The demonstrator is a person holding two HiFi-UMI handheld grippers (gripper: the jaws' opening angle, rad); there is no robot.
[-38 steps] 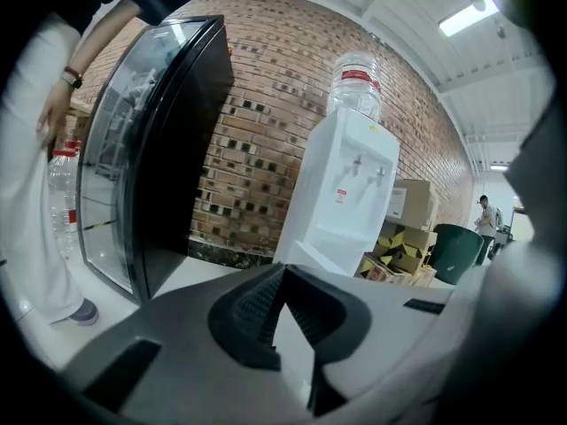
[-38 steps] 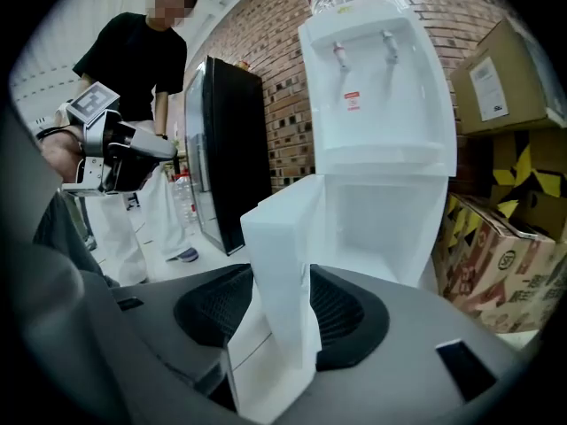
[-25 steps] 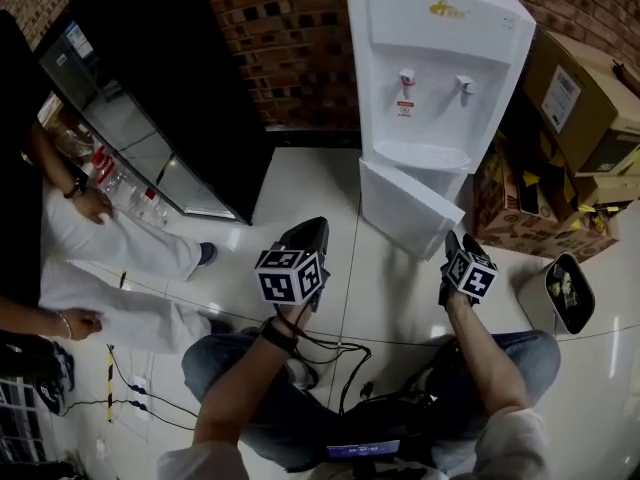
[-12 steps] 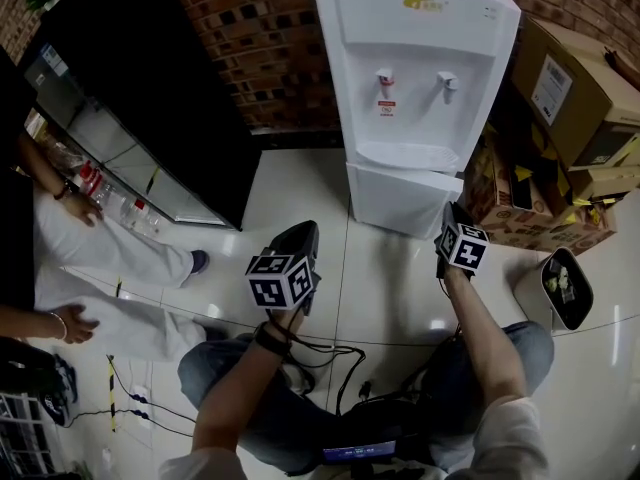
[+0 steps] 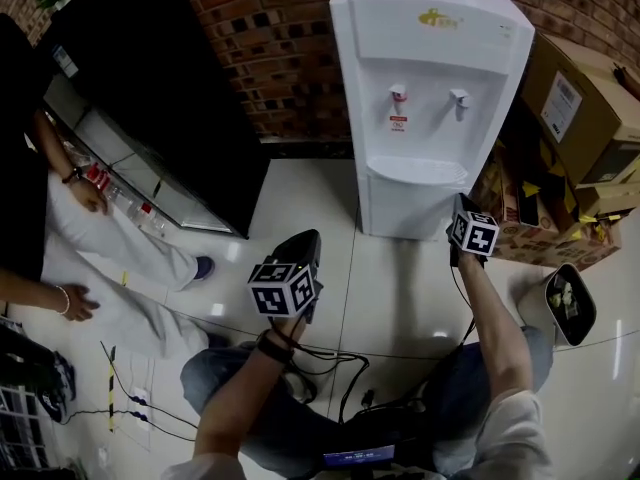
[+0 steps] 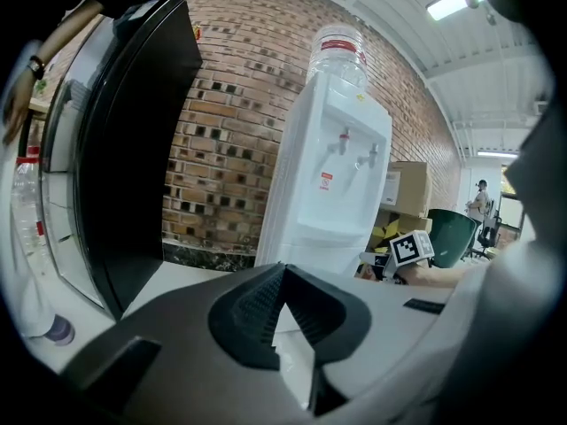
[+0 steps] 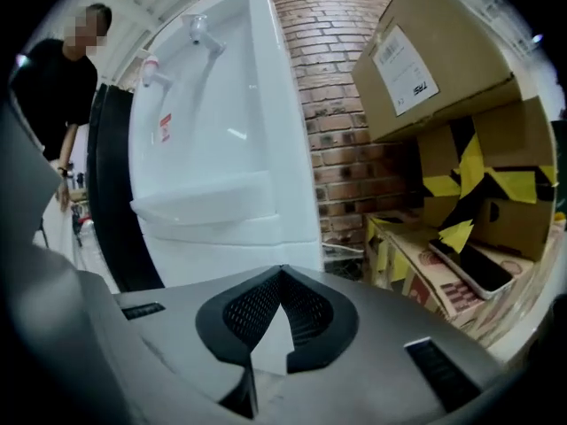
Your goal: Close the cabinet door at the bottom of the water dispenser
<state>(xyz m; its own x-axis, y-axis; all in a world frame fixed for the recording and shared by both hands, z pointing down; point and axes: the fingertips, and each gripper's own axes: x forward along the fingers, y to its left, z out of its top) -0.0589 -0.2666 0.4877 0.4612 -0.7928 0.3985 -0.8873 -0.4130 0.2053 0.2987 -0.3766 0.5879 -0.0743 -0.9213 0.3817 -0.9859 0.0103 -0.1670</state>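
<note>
The white water dispenser [image 5: 430,78] stands against the brick wall. Its bottom cabinet door [image 5: 410,208] lies flush with the body, and it also shows in the right gripper view as the cabinet door [image 7: 221,255]. My right gripper [image 5: 461,206] is just off the door's lower right corner, beside the boxes. Its jaws are shut and empty in the right gripper's own view [image 7: 282,273]. My left gripper [image 5: 309,238] hangs over the tiled floor, well short of the dispenser. It is shut on nothing in the left gripper's own view [image 6: 282,271].
A black glass-door cooler [image 5: 150,98] stands at the left, with a seated person [image 5: 110,258] in front of it. Cardboard boxes [image 5: 575,98] are stacked right of the dispenser. A small bin [image 5: 570,303] sits on the floor at right. Cables [image 5: 330,358] trail by my legs.
The cabinet door stood swung open a second ago and now lies shut. My right gripper has moved forward to the dispenser's lower right corner. The left gripper has stayed put.
</note>
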